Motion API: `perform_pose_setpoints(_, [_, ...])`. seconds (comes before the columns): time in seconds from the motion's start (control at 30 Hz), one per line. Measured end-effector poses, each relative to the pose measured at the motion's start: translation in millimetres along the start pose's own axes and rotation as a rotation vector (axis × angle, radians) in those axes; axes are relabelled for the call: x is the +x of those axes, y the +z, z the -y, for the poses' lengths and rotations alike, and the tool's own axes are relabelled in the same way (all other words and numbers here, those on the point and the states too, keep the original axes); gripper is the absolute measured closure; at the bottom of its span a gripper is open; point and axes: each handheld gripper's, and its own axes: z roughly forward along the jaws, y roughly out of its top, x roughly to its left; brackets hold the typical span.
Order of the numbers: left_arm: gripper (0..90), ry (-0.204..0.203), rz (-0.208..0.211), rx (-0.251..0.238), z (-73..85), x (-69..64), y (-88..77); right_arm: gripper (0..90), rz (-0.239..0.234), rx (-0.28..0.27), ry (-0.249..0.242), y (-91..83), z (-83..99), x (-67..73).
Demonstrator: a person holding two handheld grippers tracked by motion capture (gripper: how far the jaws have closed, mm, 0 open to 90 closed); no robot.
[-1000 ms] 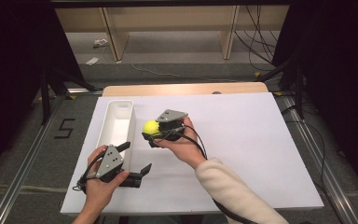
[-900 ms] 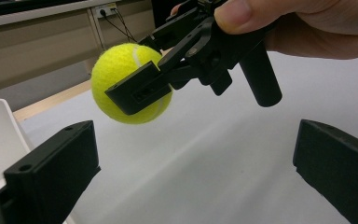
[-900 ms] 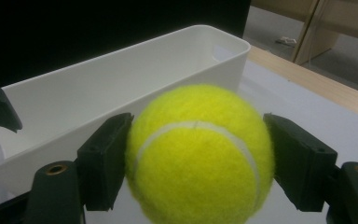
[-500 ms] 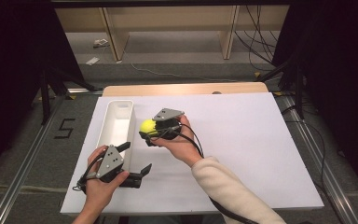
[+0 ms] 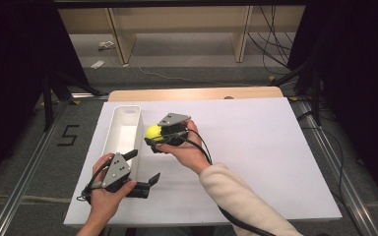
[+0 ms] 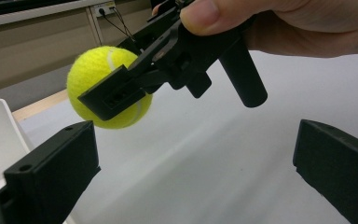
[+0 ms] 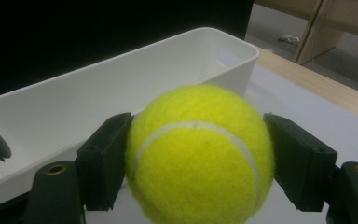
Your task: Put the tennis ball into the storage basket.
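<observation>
A yellow tennis ball (image 5: 152,132) (image 7: 200,154) (image 6: 103,84) is held off the white table, just right of a long white bin (image 5: 123,132) (image 7: 121,88). My right gripper (image 5: 155,137) (image 7: 198,165) is shut on the ball, one jaw on each side. The bin looks empty inside in the right gripper view. My left gripper (image 5: 142,167) (image 6: 196,168) rests low near the table's front left, beside the bin's near end, open with nothing between its jaws. Its camera looks up at the ball and the right hand.
The white table surface (image 5: 256,147) stretches wide to the right and front. A wooden strip (image 5: 192,93) runs along the table's far edge. Metal rails (image 5: 24,177) flank the table on the floor.
My right gripper has carried the ball slightly left, closer to the bin's right wall. The left gripper has stayed in place.
</observation>
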Motion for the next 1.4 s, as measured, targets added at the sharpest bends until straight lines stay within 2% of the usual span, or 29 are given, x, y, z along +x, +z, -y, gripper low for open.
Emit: perform_pose_setpoints(1.4, [0.0,0.006,0.012,-0.002,0.3,-0.4,0.9,27.4,-0.012,0.004,-0.023,13.2,-14.7,6.6])
